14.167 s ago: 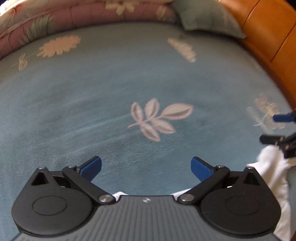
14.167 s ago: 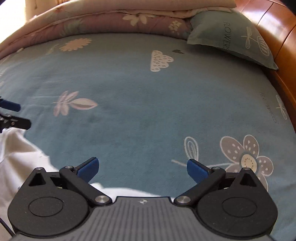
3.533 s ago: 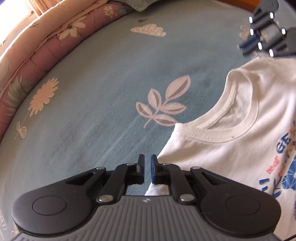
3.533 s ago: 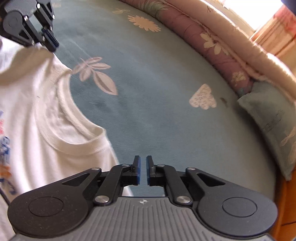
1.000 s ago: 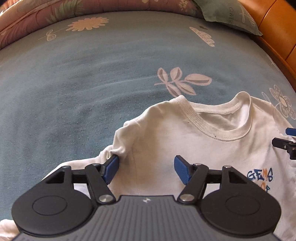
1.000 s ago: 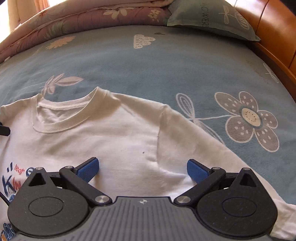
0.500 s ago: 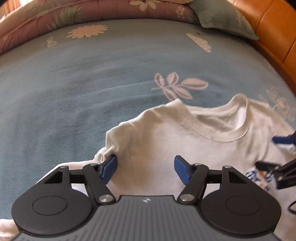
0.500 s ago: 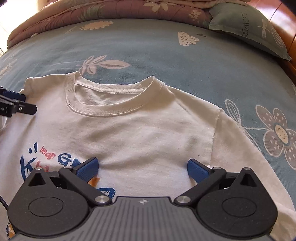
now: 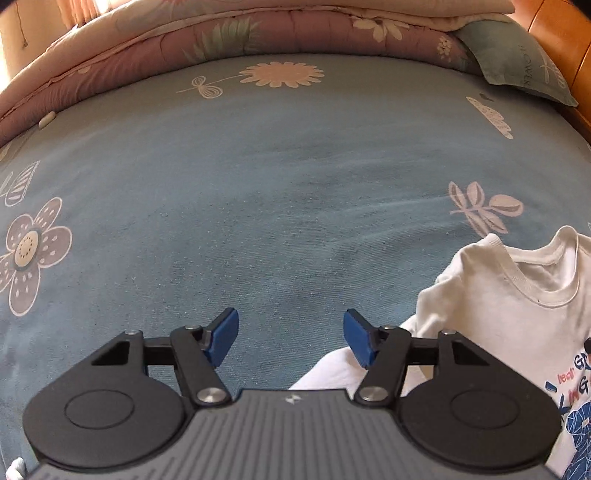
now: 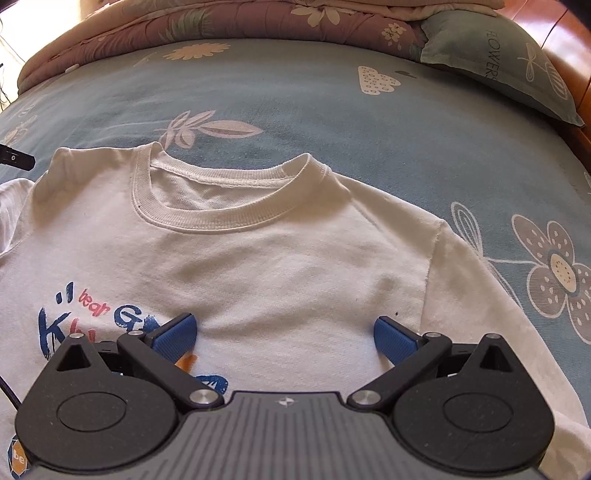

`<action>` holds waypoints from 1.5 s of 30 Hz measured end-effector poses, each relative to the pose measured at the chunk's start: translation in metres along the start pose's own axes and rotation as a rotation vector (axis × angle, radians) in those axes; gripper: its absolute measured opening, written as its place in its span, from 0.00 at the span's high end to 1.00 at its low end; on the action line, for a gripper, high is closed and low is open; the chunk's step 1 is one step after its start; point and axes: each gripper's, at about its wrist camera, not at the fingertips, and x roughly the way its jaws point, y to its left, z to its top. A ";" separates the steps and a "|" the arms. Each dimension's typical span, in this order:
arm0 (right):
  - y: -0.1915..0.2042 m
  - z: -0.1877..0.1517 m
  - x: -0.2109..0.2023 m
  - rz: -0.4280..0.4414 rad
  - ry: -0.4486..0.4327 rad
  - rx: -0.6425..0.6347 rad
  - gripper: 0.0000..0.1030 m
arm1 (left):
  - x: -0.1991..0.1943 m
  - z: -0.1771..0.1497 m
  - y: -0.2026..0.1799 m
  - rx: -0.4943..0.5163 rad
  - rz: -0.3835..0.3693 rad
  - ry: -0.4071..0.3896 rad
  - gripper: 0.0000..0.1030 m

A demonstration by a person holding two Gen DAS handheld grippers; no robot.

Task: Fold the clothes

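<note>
Lying face up on the blue floral bedsheet, the white sweatshirt has its collar toward the folded quilt, printed front showing, not yet folded.

Right gripper: jaws wide apart, hovering over the chest panel, pads gripping nothing. Left gripper: jaws part open and closing, bare sheet between them; the bunched white sleeve lies just beside its right finger, not pinched.

Judged step: picking up the left-side sleeve for the first fold inward.
- Bring the left jaws over the sleeve cloth before they finish closing; as they stand they would shut on sheet.
- Pinch only the sleeve layers, not the bedsheet beneath.
- Right gripper could pin the body flat so it does not drag.
- Sleeve is crumpled near the shoulder; smooth it out first or the fold will be lumpy.

Surface: soft mattress, sheet fairly smooth, yields under pressure. Room: pillow at far right corner, orange wooden headboard along the right, bright daylight from upper left.
</note>
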 end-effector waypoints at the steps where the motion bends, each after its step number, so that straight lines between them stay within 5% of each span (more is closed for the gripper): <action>1: 0.000 0.000 0.000 0.000 0.001 -0.001 0.00 | 0.000 -0.004 -0.003 0.007 -0.010 0.011 0.40; 12: 0.003 -0.002 0.000 -0.014 -0.011 -0.001 0.00 | -0.012 -0.057 -0.016 0.008 0.007 0.147 0.40; 19: 0.003 -0.002 0.000 -0.015 -0.013 -0.002 0.00 | -0.020 -0.018 -0.006 -0.016 -0.031 0.007 0.40; 25: 0.004 0.000 0.000 -0.020 -0.007 0.000 0.00 | 0.011 -0.017 -0.017 0.039 -0.016 0.060 0.41; 33: 0.004 -0.003 -0.001 -0.025 -0.023 0.002 0.00 | 0.007 -0.040 -0.056 0.183 0.000 0.037 0.42; 37: 0.005 -0.002 0.000 -0.028 -0.018 0.003 0.00 | 0.004 -0.036 -0.069 0.263 -0.032 0.053 0.91; 40: 0.004 0.000 0.000 -0.024 -0.006 0.002 0.00 | 0.000 -0.029 -0.063 0.278 0.042 0.025 0.92; 45: 0.003 0.000 0.000 -0.021 -0.005 -0.001 0.00 | -0.001 0.000 -0.017 0.141 0.243 0.003 0.92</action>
